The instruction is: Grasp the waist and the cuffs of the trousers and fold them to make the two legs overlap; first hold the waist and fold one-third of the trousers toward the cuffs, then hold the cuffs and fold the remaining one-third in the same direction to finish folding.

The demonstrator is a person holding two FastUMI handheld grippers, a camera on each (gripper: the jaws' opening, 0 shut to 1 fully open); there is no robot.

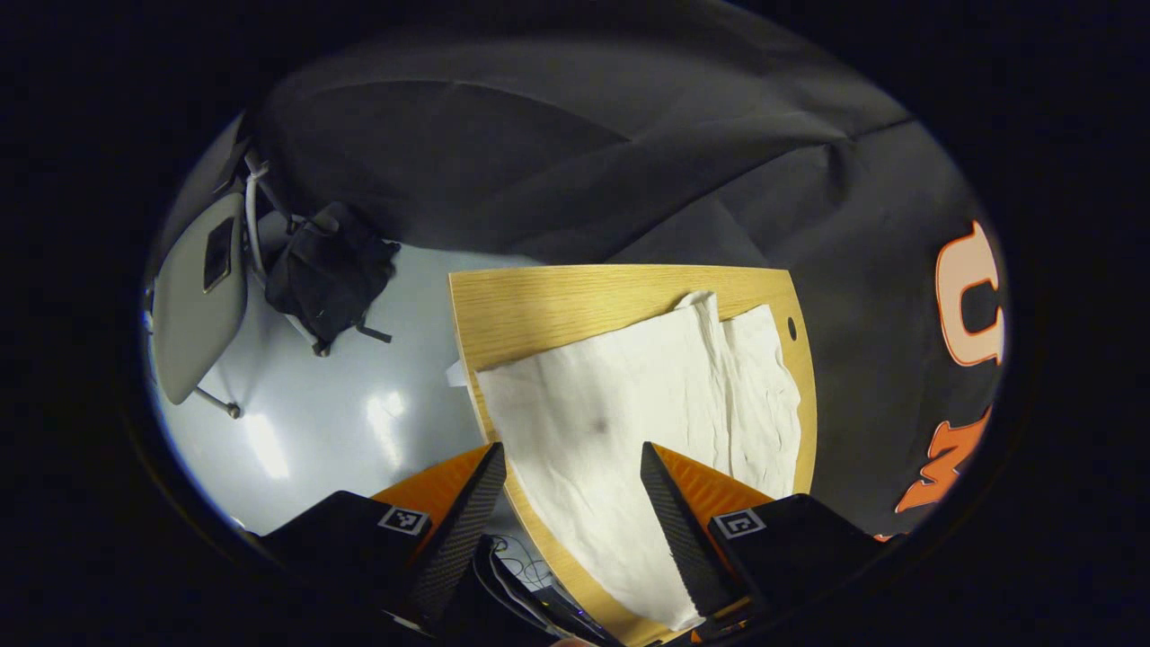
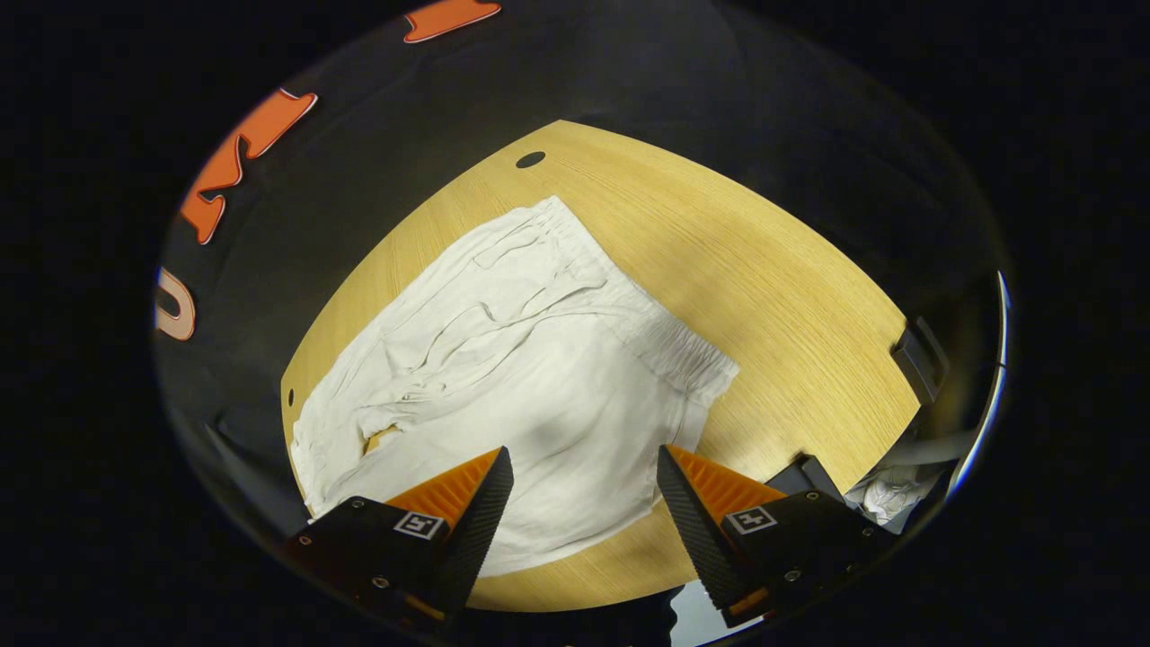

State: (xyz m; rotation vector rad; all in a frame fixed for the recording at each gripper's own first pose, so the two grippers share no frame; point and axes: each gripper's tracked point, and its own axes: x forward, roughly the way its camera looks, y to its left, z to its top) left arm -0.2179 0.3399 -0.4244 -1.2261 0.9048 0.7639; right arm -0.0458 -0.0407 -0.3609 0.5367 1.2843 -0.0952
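Trousers (image 2: pixel 530 377) were spread flat on the wooden table (image 2: pixel 791 296), waistband toward the far right, ready for grasping. Left gripper (image 1: pixel 570 467) and right gripper (image 2: pixel 584 472) were held above them, fingers apart, empty.

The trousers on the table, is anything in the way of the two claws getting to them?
Nothing visible is. The white trousers lie spread on the wooden table, nothing on top. The right claw and the left claw hover open above the cloth, with bare air between.
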